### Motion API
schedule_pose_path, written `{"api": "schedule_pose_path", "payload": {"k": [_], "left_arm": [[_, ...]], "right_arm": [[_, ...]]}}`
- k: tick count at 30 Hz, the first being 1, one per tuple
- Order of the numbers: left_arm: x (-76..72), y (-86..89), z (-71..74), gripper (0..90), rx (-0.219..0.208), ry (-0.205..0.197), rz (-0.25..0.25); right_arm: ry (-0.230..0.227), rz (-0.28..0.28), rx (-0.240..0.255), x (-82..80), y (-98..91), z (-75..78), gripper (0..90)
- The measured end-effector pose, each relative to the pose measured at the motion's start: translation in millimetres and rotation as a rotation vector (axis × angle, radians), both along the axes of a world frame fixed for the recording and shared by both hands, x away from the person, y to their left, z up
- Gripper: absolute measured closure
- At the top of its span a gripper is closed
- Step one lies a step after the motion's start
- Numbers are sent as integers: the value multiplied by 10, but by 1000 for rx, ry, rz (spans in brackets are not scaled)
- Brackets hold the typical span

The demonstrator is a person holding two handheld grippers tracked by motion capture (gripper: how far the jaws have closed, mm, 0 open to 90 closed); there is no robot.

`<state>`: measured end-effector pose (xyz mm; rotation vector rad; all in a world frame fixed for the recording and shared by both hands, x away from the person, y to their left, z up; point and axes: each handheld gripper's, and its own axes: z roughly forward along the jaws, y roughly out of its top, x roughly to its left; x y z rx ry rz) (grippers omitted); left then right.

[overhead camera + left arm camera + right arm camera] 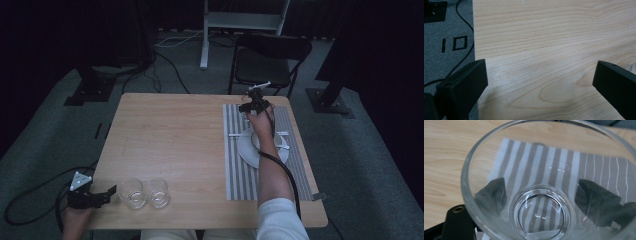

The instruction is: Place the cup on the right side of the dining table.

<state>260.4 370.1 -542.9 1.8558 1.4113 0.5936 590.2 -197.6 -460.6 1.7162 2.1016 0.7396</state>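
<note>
One glass (pixel 544 195) sat clamped between our right tongs (pixel 544 202); fragile, slippery, so we gripped its walls gently; left tongs (pixel 541 82) stood apart.

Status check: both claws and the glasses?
Right claw shut on glass over striped placemat. Left claw open beside two glasses. Nothing blocking.

Three clear glasses (pixel 131 192) (pixel 158 192) (pixel 544 195), one white plate (pixel 246 147), one striped placemat (pixel 240 175), one chair (pixel 270 57).
</note>
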Motion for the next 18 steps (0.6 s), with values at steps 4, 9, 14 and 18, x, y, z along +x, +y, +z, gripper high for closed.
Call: {"api": "schedule_pose_path", "payload": {"k": [4,9,14,18], "left_arm": [[-2,1,-1,2,1,1,2],[-3,-1,0,2,2,0,3],[-14,1,1,2,0,-10,9],[-14,-6,1,2,6,-8,3]], "right_arm": [[68,-18,-16,82,13,-78,211],[130,-17,-60,133,96,-195,210],[163,10,-128,125,174,-314,210],[166,8,-118,99,172,-329,209]]}}
